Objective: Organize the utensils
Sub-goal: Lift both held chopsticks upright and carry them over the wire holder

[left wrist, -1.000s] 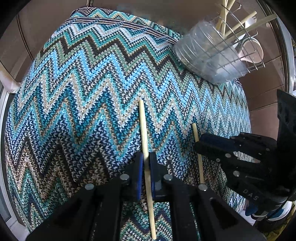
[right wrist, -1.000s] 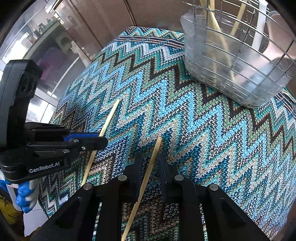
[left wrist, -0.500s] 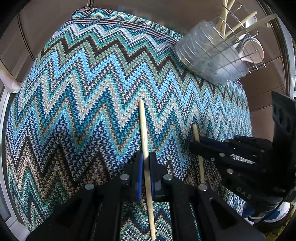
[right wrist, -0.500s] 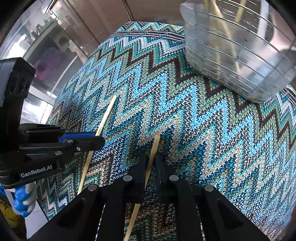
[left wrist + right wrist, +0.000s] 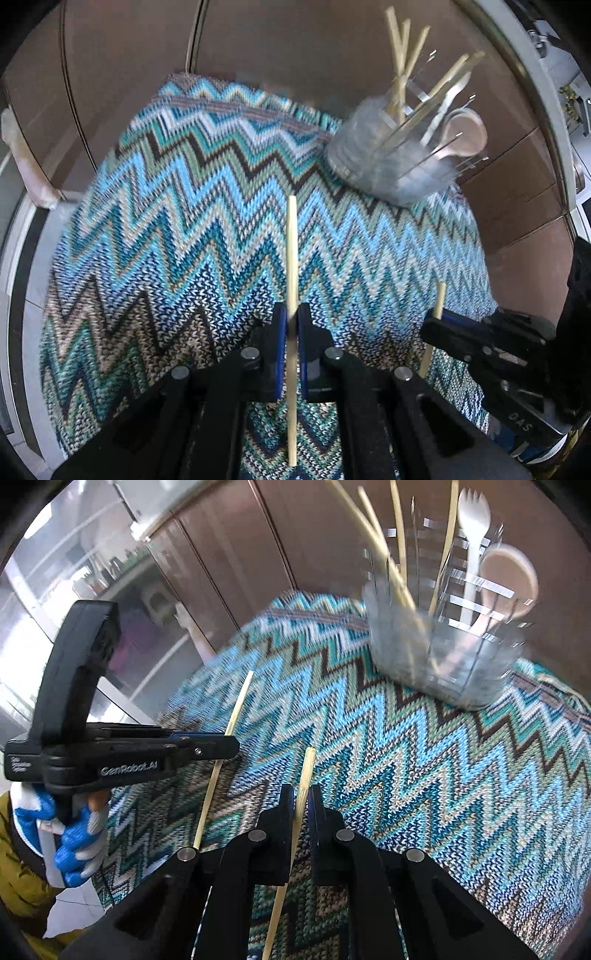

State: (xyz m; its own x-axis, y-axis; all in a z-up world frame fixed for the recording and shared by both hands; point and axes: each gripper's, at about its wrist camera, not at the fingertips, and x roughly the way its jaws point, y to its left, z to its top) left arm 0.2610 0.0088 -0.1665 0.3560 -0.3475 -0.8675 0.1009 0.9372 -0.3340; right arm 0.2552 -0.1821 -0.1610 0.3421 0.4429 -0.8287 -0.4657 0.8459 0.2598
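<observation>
A: Where are the 2 chopsticks?

B: The left gripper (image 5: 291, 325) is clenched on 1 chopstick (image 5: 291, 258); the right gripper (image 5: 302, 797) is clamped on the other chopstick (image 5: 304, 775). Both sticks sit over the near part of the zigzag cloth (image 5: 166, 221).

A: And the goal?

B: Probably the wire utensil basket (image 5: 443, 664) at the cloth's far right corner, already holding sticks, a spork (image 5: 473, 517) and a spoon (image 5: 509, 579).

A: How will they handle?

B: Light, stiff, thin and smooth, I'd judge, so they can pivot between the pads. Each is gripped partway along, with a long tail behind; a hold nearer the middle would swing less.
</observation>
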